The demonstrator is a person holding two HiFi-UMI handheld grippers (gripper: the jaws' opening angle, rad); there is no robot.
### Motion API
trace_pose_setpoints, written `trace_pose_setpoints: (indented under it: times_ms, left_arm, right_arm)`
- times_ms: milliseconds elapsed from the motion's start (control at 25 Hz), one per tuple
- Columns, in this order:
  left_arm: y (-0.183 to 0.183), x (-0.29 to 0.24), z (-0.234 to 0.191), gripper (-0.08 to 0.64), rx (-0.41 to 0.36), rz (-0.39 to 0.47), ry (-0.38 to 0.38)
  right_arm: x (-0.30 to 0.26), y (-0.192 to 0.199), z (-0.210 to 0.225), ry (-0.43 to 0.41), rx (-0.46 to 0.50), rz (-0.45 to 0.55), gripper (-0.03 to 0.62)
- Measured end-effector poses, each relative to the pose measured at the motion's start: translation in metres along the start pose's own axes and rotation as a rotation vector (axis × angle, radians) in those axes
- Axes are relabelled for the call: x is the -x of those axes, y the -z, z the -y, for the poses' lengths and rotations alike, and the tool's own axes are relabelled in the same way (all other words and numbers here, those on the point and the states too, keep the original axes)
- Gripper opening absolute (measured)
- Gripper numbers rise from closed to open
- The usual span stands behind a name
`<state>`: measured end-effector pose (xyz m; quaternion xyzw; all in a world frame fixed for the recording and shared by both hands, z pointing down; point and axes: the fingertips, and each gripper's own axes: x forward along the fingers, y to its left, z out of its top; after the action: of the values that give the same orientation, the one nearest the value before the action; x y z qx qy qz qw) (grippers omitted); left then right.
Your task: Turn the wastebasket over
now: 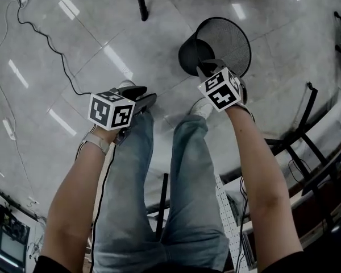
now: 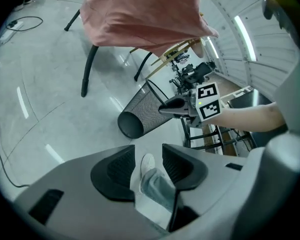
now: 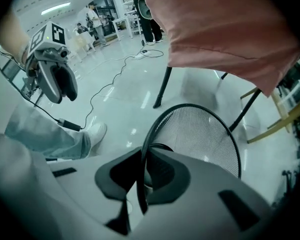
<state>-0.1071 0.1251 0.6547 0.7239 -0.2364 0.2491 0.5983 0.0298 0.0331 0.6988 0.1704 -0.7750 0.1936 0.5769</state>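
The black wire-mesh wastebasket [image 1: 230, 38] hangs tilted over the grey floor, with its solid base low on the left and its open mouth toward me. My right gripper [image 1: 203, 68] is shut on the near rim. In the right gripper view the rim [image 3: 142, 149] runs between the pads and the mesh wall [image 3: 202, 134] fills the space behind. The left gripper view has the basket [image 2: 142, 115] side-on with the right gripper [image 2: 172, 107] at its mouth. My left gripper [image 1: 143, 95] stands open over my left leg, apart from the basket, with nothing between its jaws [image 2: 146, 166].
A pink cloth [image 3: 225, 24] drapes over a black-legged stand [image 1: 142, 4] just beyond the basket. Black cables [image 1: 40, 38] trail across the floor at left. Black metal frames [image 1: 307, 135] stand at the right. My jeans and white shoes [image 1: 203, 108] are below the grippers.
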Motion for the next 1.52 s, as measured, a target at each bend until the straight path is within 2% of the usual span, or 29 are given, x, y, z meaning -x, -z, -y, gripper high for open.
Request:
trace_pose_setpoints:
  times_ms: [320,600,640,720,760,1080,1160,1360,1520]
  left_arm:
    - [0.025,0.022,-0.021,0.173,-0.015,-0.029,-0.011]
    - [0.044,0.024,-0.024,0.173,-0.012,-0.037,-0.004]
    - [0.046,0.024,-0.023,0.173,-0.013,-0.039,-0.002]
    - [0.049,0.023,-0.021,0.173,-0.014,-0.039,0.0]
    - [0.049,0.023,-0.021,0.173,-0.016,-0.038,0.0]
    - [0.041,0.03,-0.012,0.173,-0.033,-0.001,-0.007]
    - [0.035,0.033,-0.003,0.173,-0.046,0.01,-0.003]
    - [0.01,0.043,0.03,0.173,-0.121,0.044,-0.013]
    - [-0.028,0.06,0.078,0.173,-0.184,0.12,-0.021]
  right_arm:
    - [-0.024,0.009,-0.041,0.135,-0.092,-0.013,0.037]
    - [-0.046,0.017,-0.071,0.111,-0.113,-0.054,0.055]
    - [-0.048,0.016,-0.074,0.105,-0.111,-0.057,0.069]
    - [-0.052,0.014,-0.078,0.088,-0.119,-0.061,0.161]
    - [-0.053,0.013,-0.077,0.084,-0.124,-0.059,0.174]
    - [-0.031,-0.005,-0.063,0.084,-0.15,0.003,0.207]
    - [-0.015,-0.01,-0.057,0.092,-0.182,0.04,0.207]
    - [0.034,-0.021,-0.044,0.075,-0.3,0.159,0.181]
    - [0.095,-0.028,-0.031,0.062,-0.394,0.278,0.033]
